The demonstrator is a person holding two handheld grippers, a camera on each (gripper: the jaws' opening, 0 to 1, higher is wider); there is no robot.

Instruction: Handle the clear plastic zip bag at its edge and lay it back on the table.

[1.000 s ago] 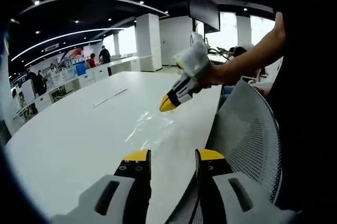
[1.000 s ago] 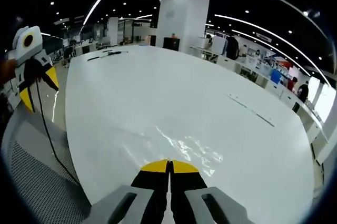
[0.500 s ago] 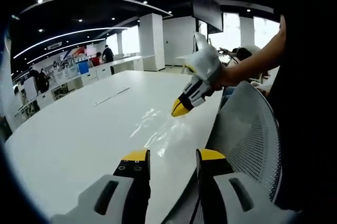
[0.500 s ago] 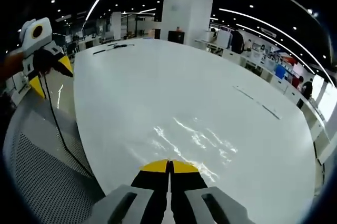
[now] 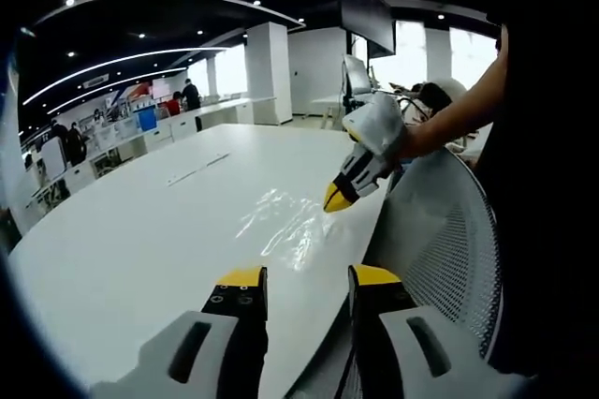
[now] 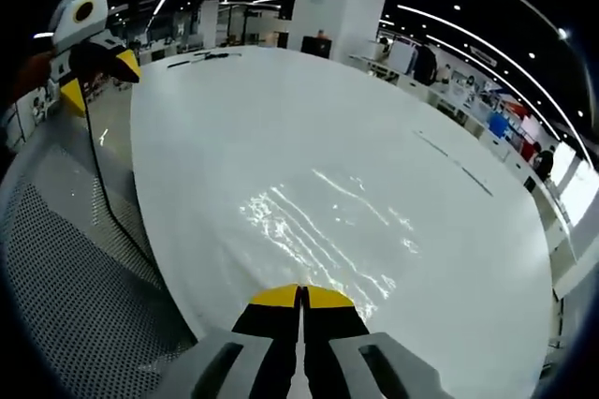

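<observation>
White table [image 6: 234,118] edge bears zip bag [image 6: 318,226], right hand-held gripper [image 6: 301,298] closed

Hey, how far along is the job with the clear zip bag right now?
Looks done: the clear zip bag lies spread flat on the white table.

In hand: the right gripper, jaws shut, sits at the bag's near edge; whether it pinches that edge is unclear. The left gripper is open, holding nothing.

Left: if the edge is pinched, release it and pull clear.
</observation>
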